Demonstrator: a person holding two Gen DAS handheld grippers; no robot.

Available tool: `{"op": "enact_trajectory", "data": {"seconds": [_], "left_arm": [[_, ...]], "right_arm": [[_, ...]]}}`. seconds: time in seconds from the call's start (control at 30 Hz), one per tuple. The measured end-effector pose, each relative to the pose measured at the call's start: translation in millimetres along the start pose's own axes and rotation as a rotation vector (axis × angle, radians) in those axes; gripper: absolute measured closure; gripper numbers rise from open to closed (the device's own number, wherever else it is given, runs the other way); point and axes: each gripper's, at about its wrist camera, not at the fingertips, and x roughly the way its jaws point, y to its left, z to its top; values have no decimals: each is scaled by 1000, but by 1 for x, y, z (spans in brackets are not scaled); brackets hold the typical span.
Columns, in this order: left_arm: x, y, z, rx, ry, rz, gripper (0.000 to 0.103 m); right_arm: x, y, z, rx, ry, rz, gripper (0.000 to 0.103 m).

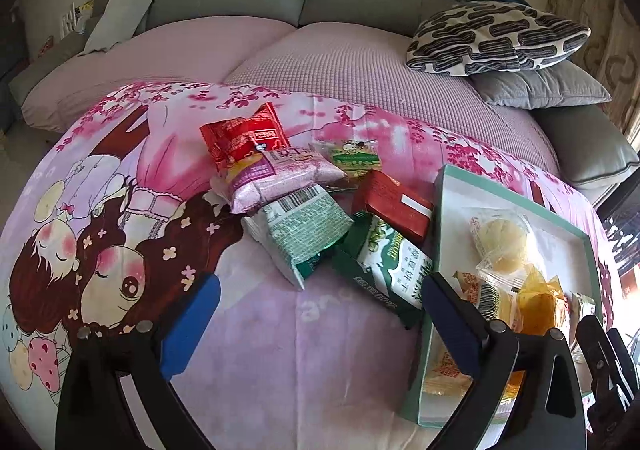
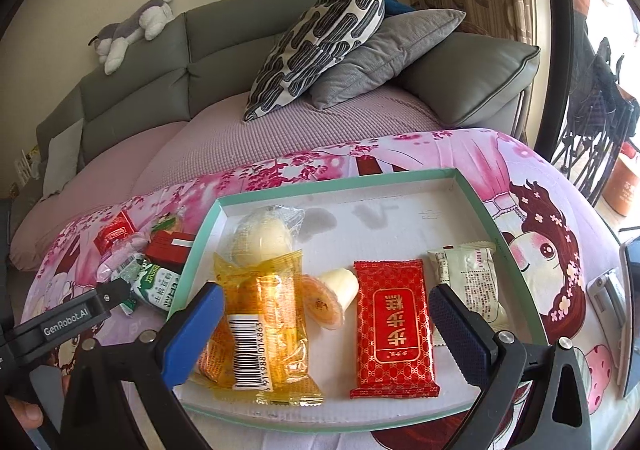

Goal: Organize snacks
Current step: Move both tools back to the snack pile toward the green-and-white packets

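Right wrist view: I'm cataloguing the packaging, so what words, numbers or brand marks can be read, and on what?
"GenRobot.AI": on the left claw, at the picture's left edge.
"6 911988 014863": barcode digits on the yellow wrapped snack in the tray.
"步步糕": gold characters, seen upside down, on the red packet.
White packet: print too small to read.
Green and white packet: lettering too blurred.

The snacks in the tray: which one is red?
The flat red packet with gold writing, lying between the small jelly cup and the white packet. The other snacks in the tray are yellow, orange or white.
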Motion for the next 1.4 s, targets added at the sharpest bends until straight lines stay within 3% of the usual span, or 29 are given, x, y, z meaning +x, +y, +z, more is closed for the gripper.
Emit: {"op": "enact_trajectory", "data": {"seconds": [0.3,0.47,0.7,0.9,1.1,1.3,1.4], "left_arm": [[-5,51,7,-103,-39,58,2],[-9,70,8,-107,-82,69,2],[-12,95,10,-158,-108,42,2],[-5,110,11,-177,-85,-19,2],[0,114,12,-127,-78,29,2],[9,125,16,-155,-53,-13,2],[17,126,19,-142,-10,25,2]], "right_arm": [[1,28,-2,-33,-8,44,0],[-2,47,-3,-50,-22,80,0],[0,78,-7,-60,-20,176,0],[7,107,-14,-94,-4,219,0],[15,130,-20,-174,17,214,0],[21,143,-22,-232,16,206,0],[27,146,-22,-254,31,199,0]]}}
